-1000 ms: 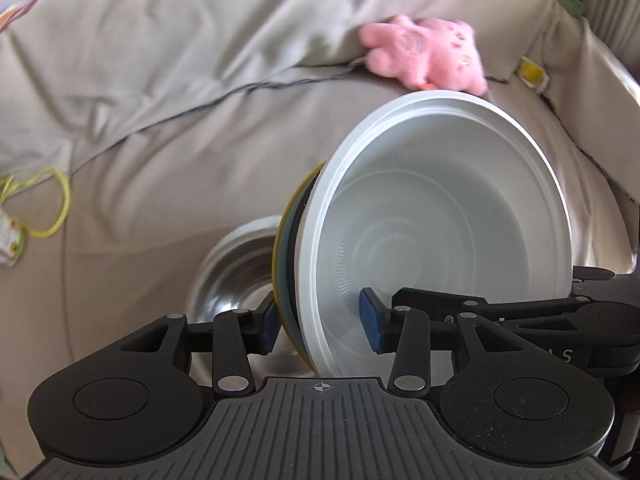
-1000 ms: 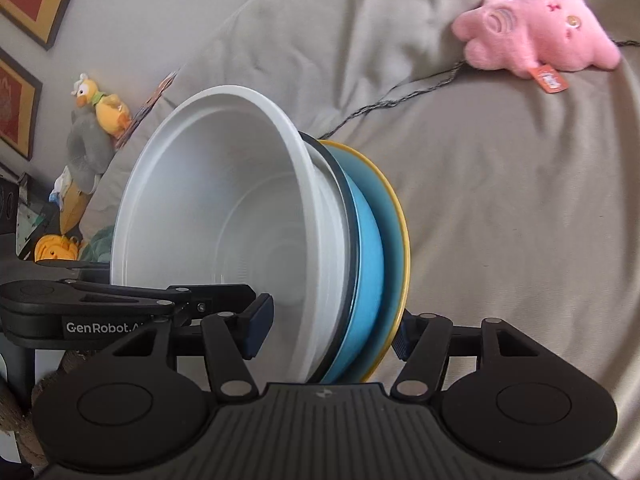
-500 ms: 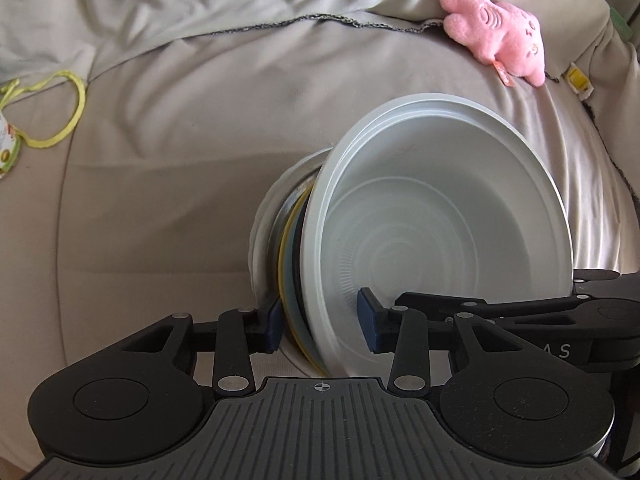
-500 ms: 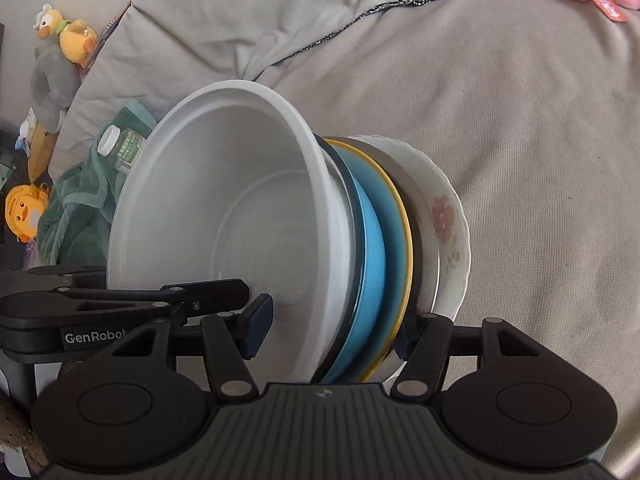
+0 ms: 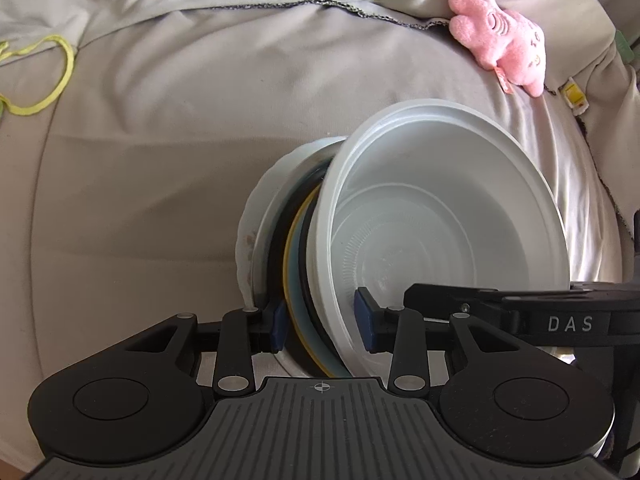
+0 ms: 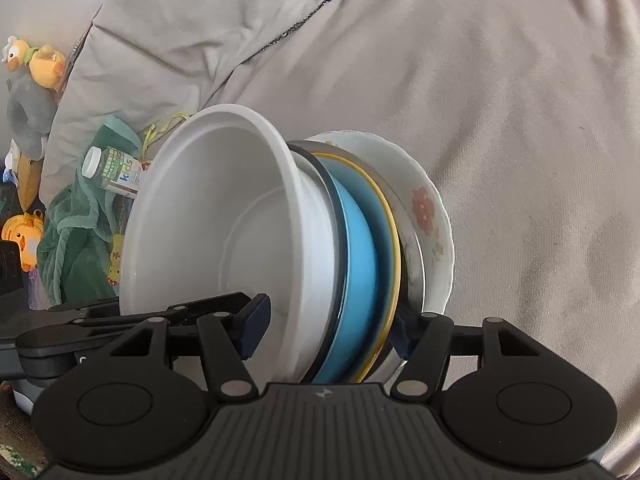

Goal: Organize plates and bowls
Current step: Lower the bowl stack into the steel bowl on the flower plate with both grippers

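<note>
Both grippers are shut on one nested stack. My left gripper [image 5: 322,330] clamps its rim from one side, my right gripper [image 6: 330,330] from the opposite side. On top is a white plastic bowl [image 5: 440,220], also in the right wrist view [image 6: 224,232]. Under it are a blue bowl with a yellow rim [image 6: 364,248], a steel bowl [image 6: 414,268] and a white floral plate [image 6: 428,216]. The floral plate and steel bowl show in the left wrist view [image 5: 256,236]. The stack sits low on the beige sofa cover [image 5: 160,184].
A pink plush toy [image 5: 504,40] lies at the sofa back. A yellow cord loop [image 5: 40,76] lies far left. In the right wrist view a green towel [image 6: 76,232], a small bottle [image 6: 116,170] and duck toys [image 6: 40,64] lie at the left.
The held white and blue bowls came down into the steel bowl and floral plate. Both wrist views tilted downward toward the sofa seat. Both grippers stayed shut on the stack.
</note>
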Demonstrator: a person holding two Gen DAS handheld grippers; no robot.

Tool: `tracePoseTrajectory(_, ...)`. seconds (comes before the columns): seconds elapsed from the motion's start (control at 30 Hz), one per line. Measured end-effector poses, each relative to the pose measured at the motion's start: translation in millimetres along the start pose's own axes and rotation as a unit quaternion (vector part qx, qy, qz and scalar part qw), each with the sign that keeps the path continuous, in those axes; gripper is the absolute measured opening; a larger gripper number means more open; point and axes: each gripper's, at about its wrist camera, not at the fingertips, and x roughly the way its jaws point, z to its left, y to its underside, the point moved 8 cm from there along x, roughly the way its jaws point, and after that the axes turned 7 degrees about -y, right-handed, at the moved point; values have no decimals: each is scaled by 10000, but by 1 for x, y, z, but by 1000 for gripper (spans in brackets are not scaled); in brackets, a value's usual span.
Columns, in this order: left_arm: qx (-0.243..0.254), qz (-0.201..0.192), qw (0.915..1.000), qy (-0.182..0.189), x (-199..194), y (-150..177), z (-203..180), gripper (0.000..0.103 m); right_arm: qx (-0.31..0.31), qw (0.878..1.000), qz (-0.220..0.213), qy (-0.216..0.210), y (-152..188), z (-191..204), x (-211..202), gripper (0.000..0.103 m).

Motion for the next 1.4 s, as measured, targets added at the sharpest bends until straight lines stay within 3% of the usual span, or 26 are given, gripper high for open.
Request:
tracePoseTrajectory(0.4,-84,29,9999,-147,4,-3,7,25,101,9999,-24,48,-8,2,-3,62)
tracePoseTrajectory(0.77,-36,-23,9999,-164,8,-4,6,24,-306,9994,120,115,-4,8,-20,66)
tracePoseTrajectory(0.93,17,-115,9997,-230,2,-7,4,23,-866,9956,-270,226,-10,23,-49,68)
tracePoseTrajectory(1.07,20,-223,9995,-226,-11,-9,4,22,-853,9951,-361,335,-11,18,-43,68)
tracePoseTrajectory(1.1,21,-275,9994,-184,-16,-10,3,17,-815,9952,-429,330,-12,16,-40,68)
tracePoseTrajectory(1.3,29,-497,9971,-580,-37,-15,4,21,-598,9959,-683,-40,-17,5,-15,64)
tracePoseTrajectory(1.4,-26,-521,9974,-492,-41,-15,7,21,-757,9948,-688,9,-12,9,-12,64)
